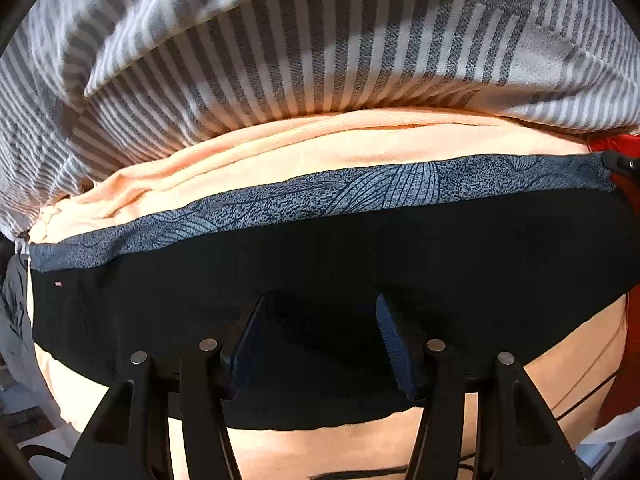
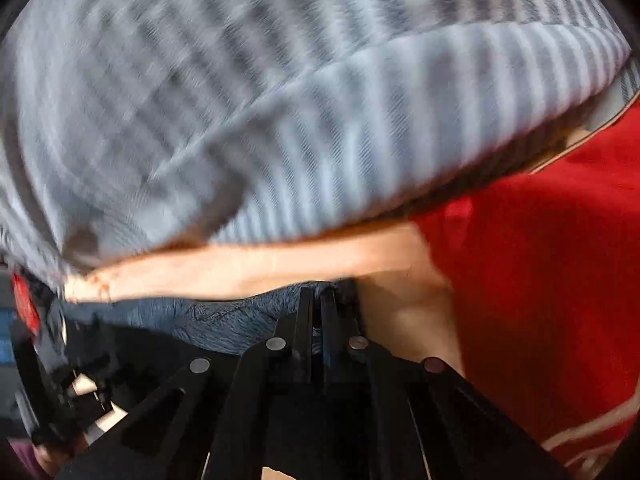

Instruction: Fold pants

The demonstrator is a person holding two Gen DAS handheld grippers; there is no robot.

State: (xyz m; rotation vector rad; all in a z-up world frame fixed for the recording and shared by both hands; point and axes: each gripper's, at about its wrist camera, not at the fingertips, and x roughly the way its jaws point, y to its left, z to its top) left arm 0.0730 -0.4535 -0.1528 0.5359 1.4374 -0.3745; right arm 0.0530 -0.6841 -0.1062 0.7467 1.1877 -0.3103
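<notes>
Black pants [image 1: 320, 248] lie flat as 1 band, seemingly part-folded; right gripper [image 2: 316, 300] pinches waistband corner [image 2: 240, 316], left gripper [image 1: 320, 320] gapes empty above

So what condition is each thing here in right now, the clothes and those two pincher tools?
Black pants: spread flat, patterned grey waistband along the far edge.
Left gripper: open, fingers over the black cloth, gripping nothing.
Right gripper: shut at the waistband's end; blur hides whether it pinches cloth.
Peach cloth: lying under the pants, wrinkled.
Striped cloth: rumpled, behind.
Red cloth: lying beside.
</notes>
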